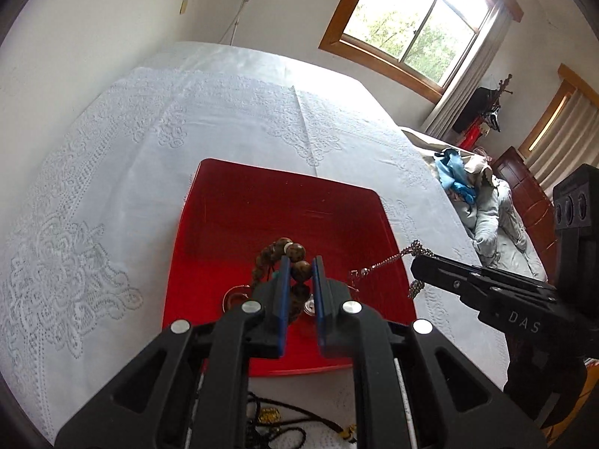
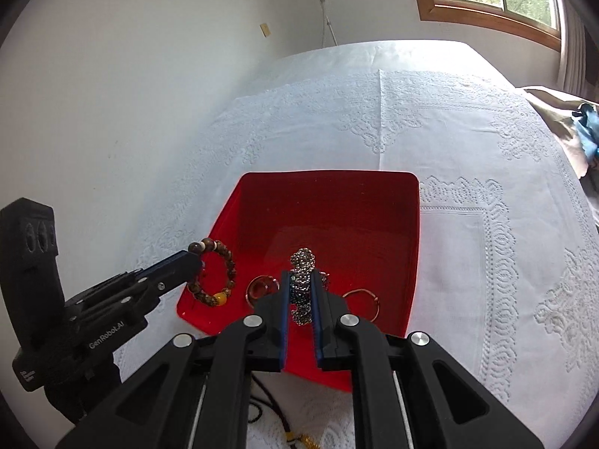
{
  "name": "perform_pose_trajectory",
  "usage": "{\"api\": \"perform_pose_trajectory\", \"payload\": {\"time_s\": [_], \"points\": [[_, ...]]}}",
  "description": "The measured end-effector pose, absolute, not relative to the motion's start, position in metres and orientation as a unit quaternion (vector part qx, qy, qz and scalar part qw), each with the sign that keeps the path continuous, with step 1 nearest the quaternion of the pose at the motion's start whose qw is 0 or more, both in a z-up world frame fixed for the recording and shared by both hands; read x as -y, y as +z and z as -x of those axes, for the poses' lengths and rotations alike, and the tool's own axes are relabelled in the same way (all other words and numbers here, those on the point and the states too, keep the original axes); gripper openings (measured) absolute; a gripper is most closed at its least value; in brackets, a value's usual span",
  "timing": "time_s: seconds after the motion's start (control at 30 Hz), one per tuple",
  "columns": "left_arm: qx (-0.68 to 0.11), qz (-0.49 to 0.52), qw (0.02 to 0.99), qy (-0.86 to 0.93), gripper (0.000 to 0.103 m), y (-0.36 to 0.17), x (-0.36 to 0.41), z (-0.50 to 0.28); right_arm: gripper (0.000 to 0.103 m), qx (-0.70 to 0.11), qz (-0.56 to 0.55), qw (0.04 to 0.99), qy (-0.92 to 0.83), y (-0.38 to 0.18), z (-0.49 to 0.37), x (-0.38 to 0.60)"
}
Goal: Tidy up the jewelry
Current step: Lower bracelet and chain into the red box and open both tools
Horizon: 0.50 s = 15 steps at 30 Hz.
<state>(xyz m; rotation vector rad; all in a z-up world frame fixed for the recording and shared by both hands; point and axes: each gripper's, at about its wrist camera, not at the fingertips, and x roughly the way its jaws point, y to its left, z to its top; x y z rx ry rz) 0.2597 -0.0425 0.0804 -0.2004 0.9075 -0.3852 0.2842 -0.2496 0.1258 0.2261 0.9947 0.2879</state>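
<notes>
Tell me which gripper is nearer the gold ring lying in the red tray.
Right. The right gripper, shut on the silver chain, hangs just beside the gold ring. The left gripper, holding the bead bracelet, is at the red tray's opposite edge.

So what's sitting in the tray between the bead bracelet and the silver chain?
A reddish ring lies on the red tray floor between the bead bracelet, held by the left gripper, and the silver chain; the right wrist view shows it.

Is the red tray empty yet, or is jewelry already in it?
Not empty. Two rings lie on the red tray; the beaded bracelet and silver chain are gripper-held over it.
</notes>
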Motion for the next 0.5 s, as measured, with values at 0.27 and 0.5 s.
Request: {"api": "perform_pose_trajectory", "payload": {"time_s": [0.27, 0.5], "points": [[-0.486, 0.092, 0.851, -0.176, 0.010, 0.026, 0.053, -0.317, 0.010, -0.509, -0.098, 0.846, 0.125, 0.075, -0.340, 0.242], [-0.490, 0.088, 0.848, -0.181, 0.022, 0.019, 0.053, -0.323, 0.026, -0.504, -0.070, 0.852, 0.123, 0.060, -0.340, 0.238]]}}
